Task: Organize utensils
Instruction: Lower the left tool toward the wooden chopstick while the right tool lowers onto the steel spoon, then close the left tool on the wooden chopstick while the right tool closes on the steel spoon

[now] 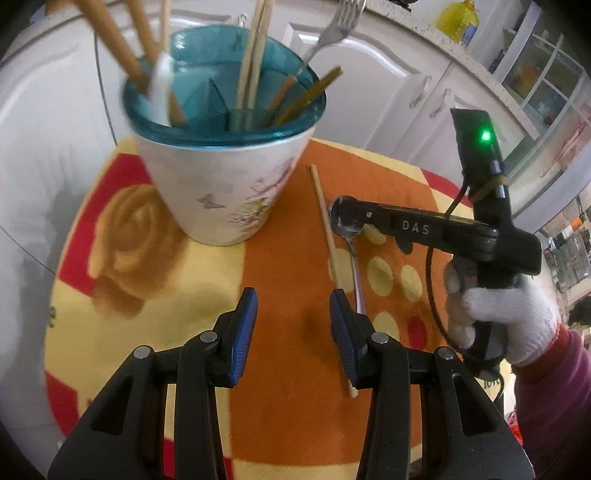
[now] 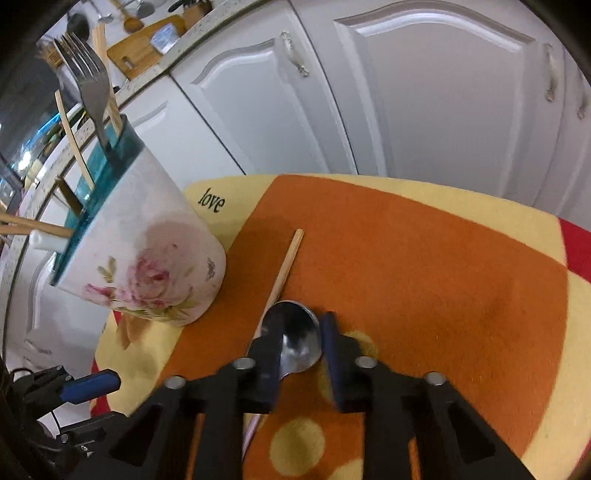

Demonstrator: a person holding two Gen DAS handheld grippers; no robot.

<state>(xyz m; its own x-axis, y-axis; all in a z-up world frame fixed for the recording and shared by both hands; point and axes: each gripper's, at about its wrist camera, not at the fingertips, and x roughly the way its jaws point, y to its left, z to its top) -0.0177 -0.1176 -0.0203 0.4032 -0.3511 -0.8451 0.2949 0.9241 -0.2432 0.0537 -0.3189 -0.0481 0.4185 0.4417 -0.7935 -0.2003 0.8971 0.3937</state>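
A white flowered cup (image 1: 221, 192) with a teal rim stands on the mat and holds a fork (image 1: 332, 33), wooden chopsticks and other utensils. One loose wooden chopstick (image 1: 325, 221) lies on the mat to the right of the cup. Beside it lies a metal spoon (image 2: 295, 332). My right gripper (image 2: 300, 328) is shut on the spoon at the back of its bowl, down at the mat. My left gripper (image 1: 291, 299) hangs open over the mat with nothing between its fingers; the chopstick's near end passes under its right finger. The left gripper's blue pad (image 2: 92, 386) shows at the lower left of the right wrist view.
A round orange, yellow and red mat (image 1: 280, 258) covers the small table. White cabinet doors (image 2: 406, 92) stand close behind it. A white-gloved hand (image 1: 509, 314) holds the right gripper's handle. A yellow oil bottle (image 1: 458, 18) sits on the counter above.
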